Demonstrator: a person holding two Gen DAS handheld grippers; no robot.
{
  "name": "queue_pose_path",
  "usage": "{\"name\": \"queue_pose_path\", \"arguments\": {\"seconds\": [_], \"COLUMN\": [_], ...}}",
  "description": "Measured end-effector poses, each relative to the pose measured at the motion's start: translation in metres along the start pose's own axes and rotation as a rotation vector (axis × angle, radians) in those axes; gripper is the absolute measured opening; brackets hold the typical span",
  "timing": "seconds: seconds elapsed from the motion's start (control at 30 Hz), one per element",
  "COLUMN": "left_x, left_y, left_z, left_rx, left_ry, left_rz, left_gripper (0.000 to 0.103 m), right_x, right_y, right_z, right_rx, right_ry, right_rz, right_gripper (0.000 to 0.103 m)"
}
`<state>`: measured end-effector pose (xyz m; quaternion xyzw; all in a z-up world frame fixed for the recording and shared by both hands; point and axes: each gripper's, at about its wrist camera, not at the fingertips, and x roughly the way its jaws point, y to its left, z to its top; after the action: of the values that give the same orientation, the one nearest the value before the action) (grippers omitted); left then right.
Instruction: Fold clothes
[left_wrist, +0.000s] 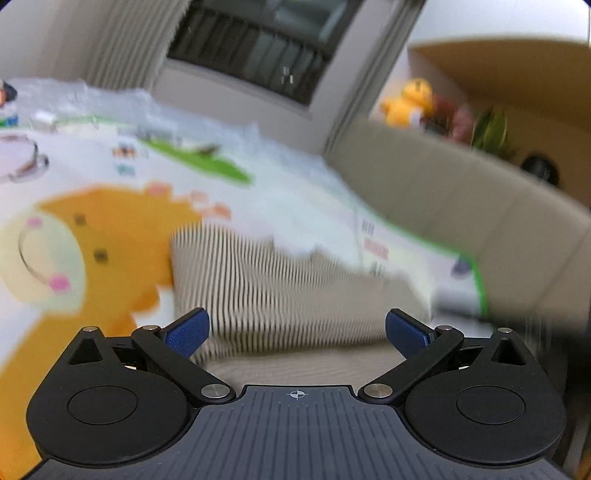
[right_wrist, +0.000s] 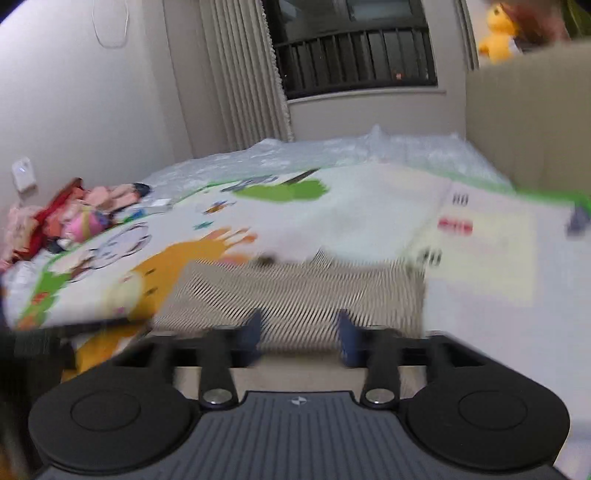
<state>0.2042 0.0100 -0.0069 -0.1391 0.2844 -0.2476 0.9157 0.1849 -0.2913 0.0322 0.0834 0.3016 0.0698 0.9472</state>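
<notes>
— Where is the garment?

— The beige-and-black finely striped cloth (left_wrist: 280, 291) lies at the lower middle of the left wrist view, spread on the colourful cartoon-printed play mat (left_wrist: 110, 229). In the right wrist view the same striped cloth (right_wrist: 295, 291) fills the centre, just above the fingers. Both pictures are blurred, so I cannot make out its folds.

— And the left gripper (left_wrist: 297, 330)?

— Its blue-padded fingers (left_wrist: 188, 332) stand wide apart, with the cloth showing between them and nothing clamped.

— The right gripper (right_wrist: 299, 336)?

— Its fingers (right_wrist: 251, 336) are also apart, though by a narrower gap. They sit over the near edge of the cloth; whether they touch it I cannot tell.

— What else is around?

— A white cloth or sheet (left_wrist: 310, 210) lies beyond the striped one, toward the middle of the frame. A heap of pink and red clothes (right_wrist: 70, 218) sits at the left of the right wrist view, and a yellow plush toy (left_wrist: 410, 99) at the upper right of the left one.
</notes>
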Motion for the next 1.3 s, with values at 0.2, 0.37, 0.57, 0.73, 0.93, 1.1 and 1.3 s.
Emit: {"name": "queue_pose_path", "arguments": {"seconds": [0.2, 0.37, 0.57, 0.73, 0.93, 1.1, 1.3], "left_x": [0.027, 0.095, 0.122, 0.132, 0.086, 0.025, -0.038], "left_y": [0.033, 0.078, 0.088, 0.082, 0.071, 0.042, 0.021], "left_z": [0.045, 0.066, 0.07, 0.078, 0.085, 0.071, 0.03], "left_rx": [-0.032, -0.182, -0.225, -0.159, -0.121, -0.051, 0.014], "left_ry": [-0.007, 0.233, 0.216, 0.183, 0.108, 0.077, 0.102], "left_rz": [0.061, 0.056, -0.011, -0.022, -0.133, -0.201, -0.266], "left_gripper": [0.103, 0.103, 0.103, 0.081, 0.036, 0.034, 0.034], "right_x": [0.052, 0.105, 0.139, 0.141, 0.066, -0.017, -0.08], "right_y": [-0.041, -0.077, -0.08, -0.082, -0.063, -0.037, -0.025], "right_z": [0.046, 0.036, 0.04, 0.049, 0.054, 0.028, -0.039], "right_rx": [0.104, 0.281, 0.217, 0.197, 0.148, 0.073, 0.149], "right_ry": [0.009, 0.113, 0.109, 0.094, -0.027, -0.092, -0.106], "right_rz": [-0.047, -0.022, 0.052, 0.105, 0.216, 0.238, 0.191], "right_gripper": [0.06, 0.062, 0.053, 0.027, 0.022, 0.02, 0.019]}}
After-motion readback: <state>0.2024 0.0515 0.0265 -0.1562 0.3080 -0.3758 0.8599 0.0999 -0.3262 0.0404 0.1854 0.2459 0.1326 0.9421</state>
